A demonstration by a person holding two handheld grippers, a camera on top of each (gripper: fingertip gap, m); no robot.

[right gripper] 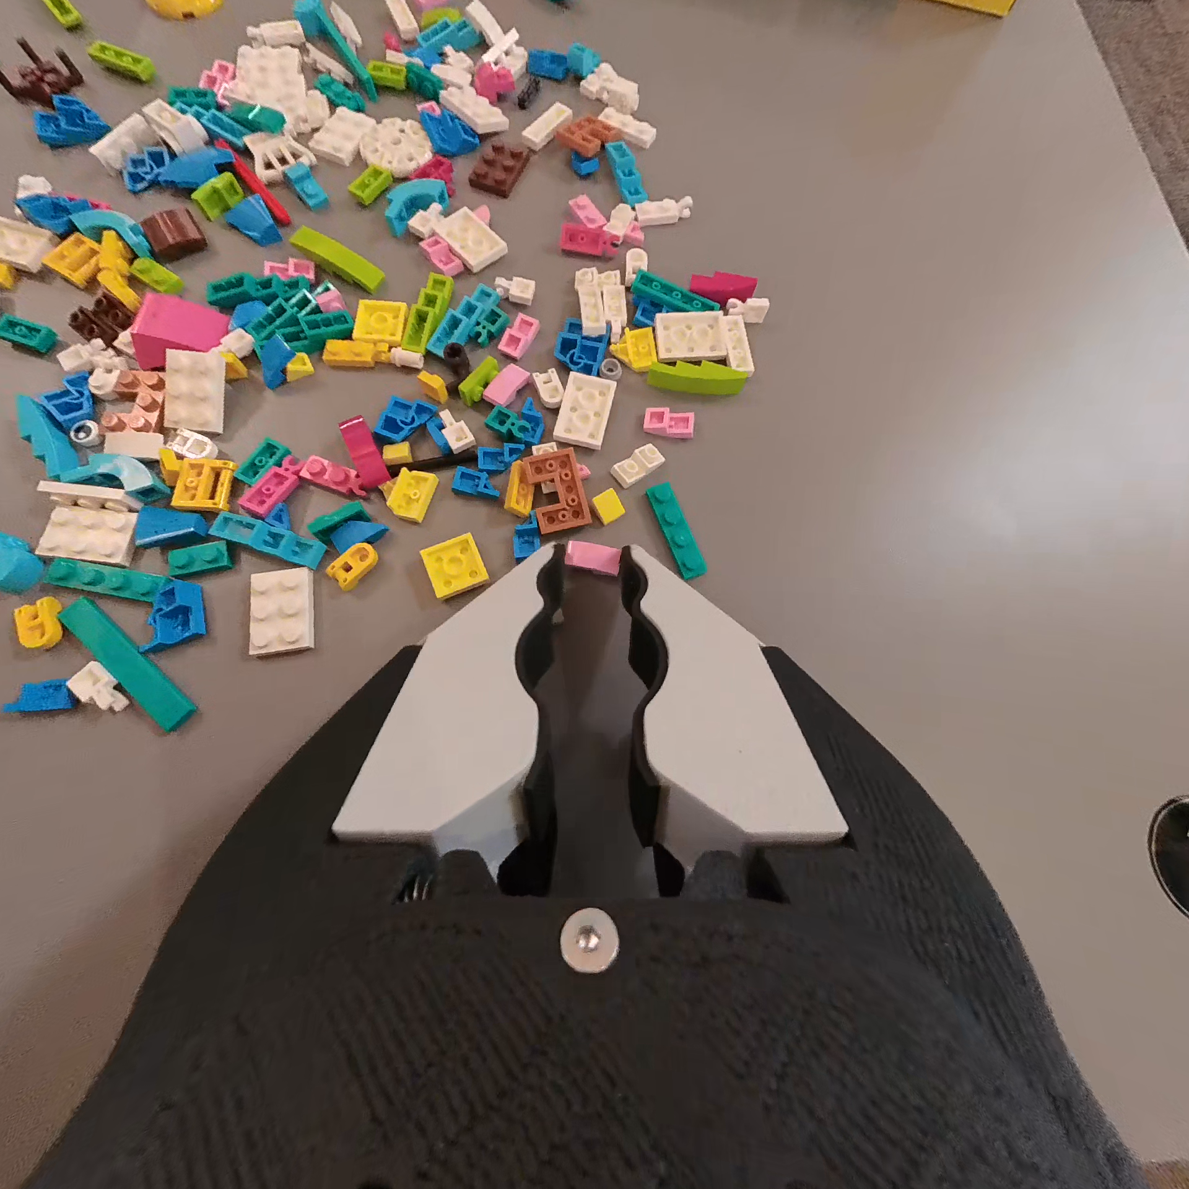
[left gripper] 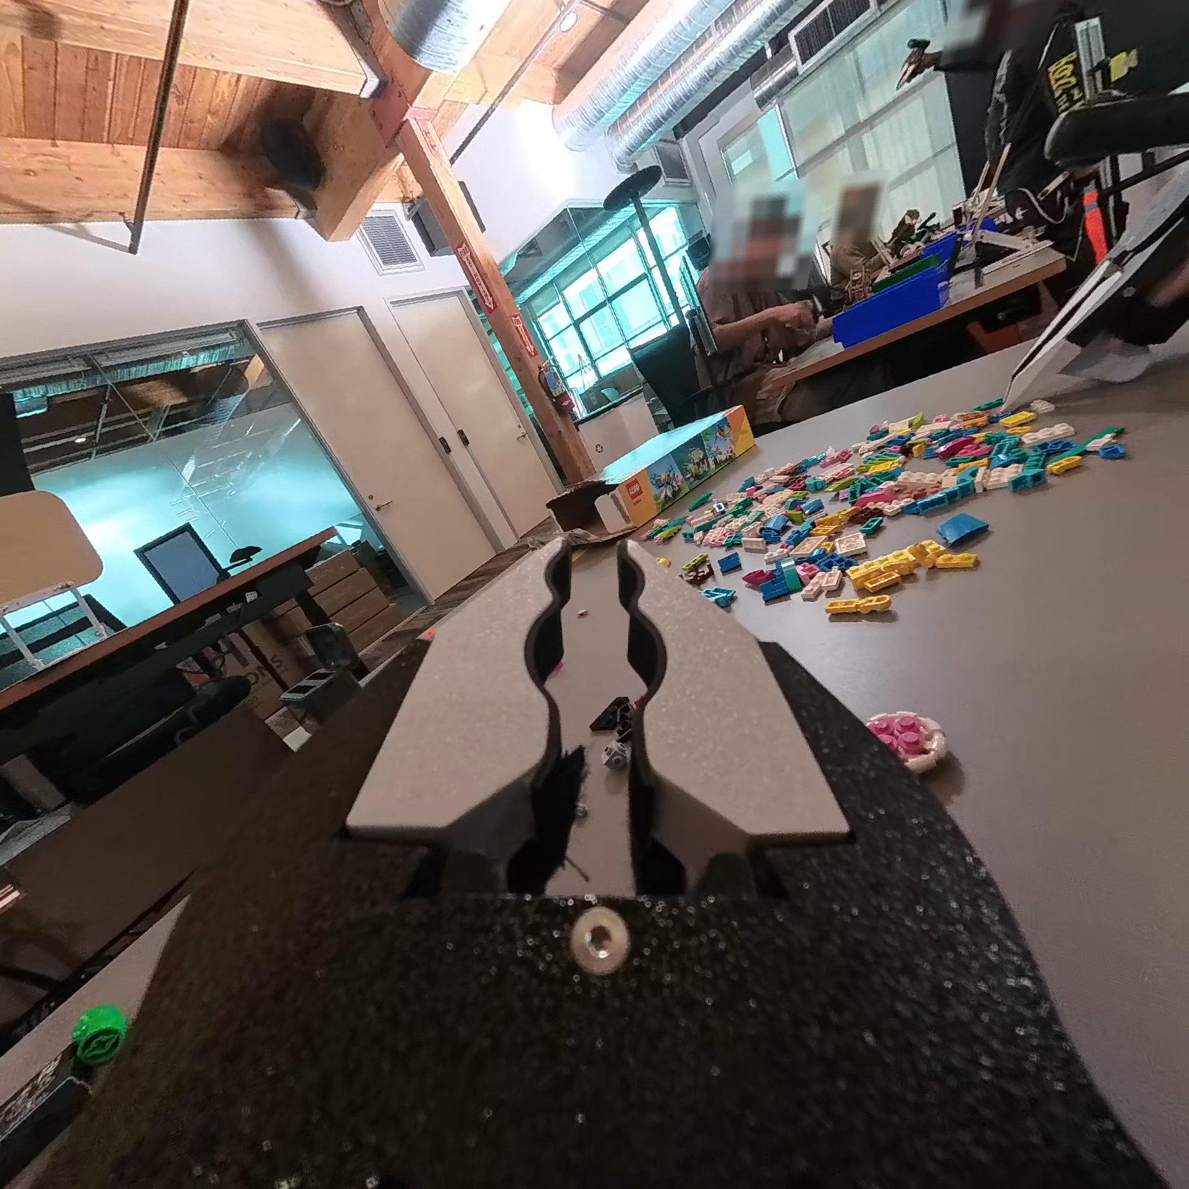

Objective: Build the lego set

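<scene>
Many loose coloured bricks (right gripper: 386, 322) lie spread on the grey table (right gripper: 901, 450). My right gripper (right gripper: 592, 556) is shut on a small pink tile (right gripper: 590, 557) held at its fingertips, low at the near edge of the pile, just in front of a brown L-shaped plate (right gripper: 558, 492). My left gripper (left gripper: 593, 554) is low over the table to the left of the pile (left gripper: 901, 489), its jaws a narrow gap apart with nothing between them. A small pink build on a white round plate (left gripper: 907, 740) sits to its right. The right gripper's white fingers (left gripper: 1087, 328) show far right.
A Lego box (left gripper: 682, 470) lies at the table's far edge. Small black pieces (left gripper: 617, 714) lie under my left gripper. A teal plate (right gripper: 675, 531) and a yellow plate (right gripper: 453, 565) flank my right fingertips. People sit at a farther table with a blue bin (left gripper: 894, 309). My hands' fingertips stand some 45 centimeters from each other.
</scene>
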